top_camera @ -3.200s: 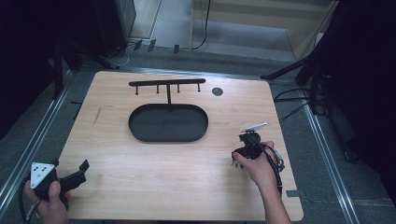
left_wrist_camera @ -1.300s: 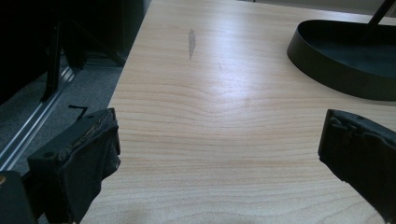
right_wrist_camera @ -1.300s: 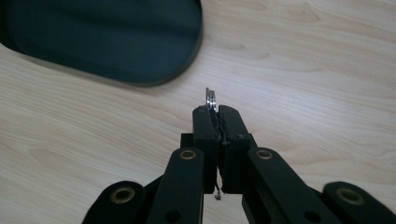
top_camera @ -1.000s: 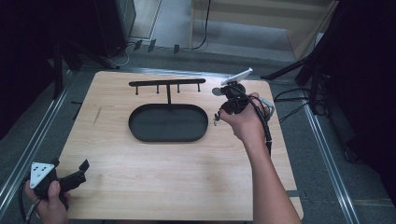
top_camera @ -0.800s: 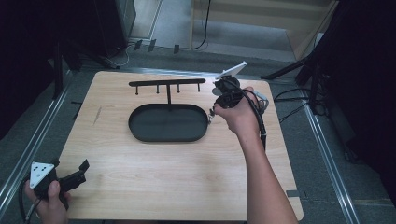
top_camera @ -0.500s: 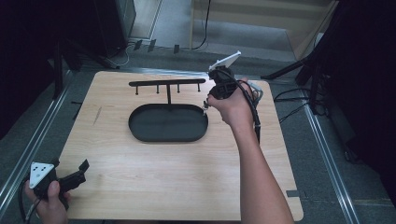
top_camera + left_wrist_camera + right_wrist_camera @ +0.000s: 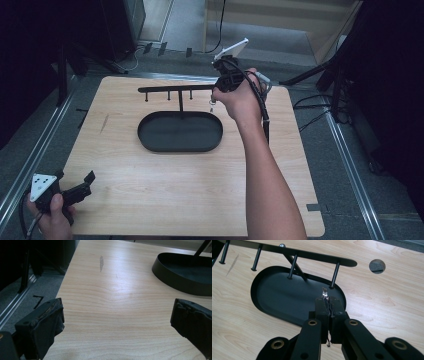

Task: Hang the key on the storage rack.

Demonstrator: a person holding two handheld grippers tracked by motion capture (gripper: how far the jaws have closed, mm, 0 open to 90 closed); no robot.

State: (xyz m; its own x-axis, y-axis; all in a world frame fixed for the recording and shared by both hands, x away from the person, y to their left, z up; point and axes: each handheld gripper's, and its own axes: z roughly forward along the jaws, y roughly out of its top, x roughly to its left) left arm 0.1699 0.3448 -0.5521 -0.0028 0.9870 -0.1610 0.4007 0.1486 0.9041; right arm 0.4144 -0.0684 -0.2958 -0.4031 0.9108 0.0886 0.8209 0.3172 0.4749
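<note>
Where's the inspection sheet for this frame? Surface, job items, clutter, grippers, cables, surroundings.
Surface: wooden table, one grey scuff near its left edge, round hole at the far right.
Job's things: black oval tray with a hook bar on a post; a small silvery ring sticks out of the right gripper's fingers, just short of the bar's end peg.
Clutter: nothing seen.
Grippers: right gripper shut on the ring, held over the tray's right end; left gripper open at the near left corner, nothing between its fingers.
Cables: black cable along the right forearm.
Surroundings: dark floor, metal rails, loose cables.
</note>
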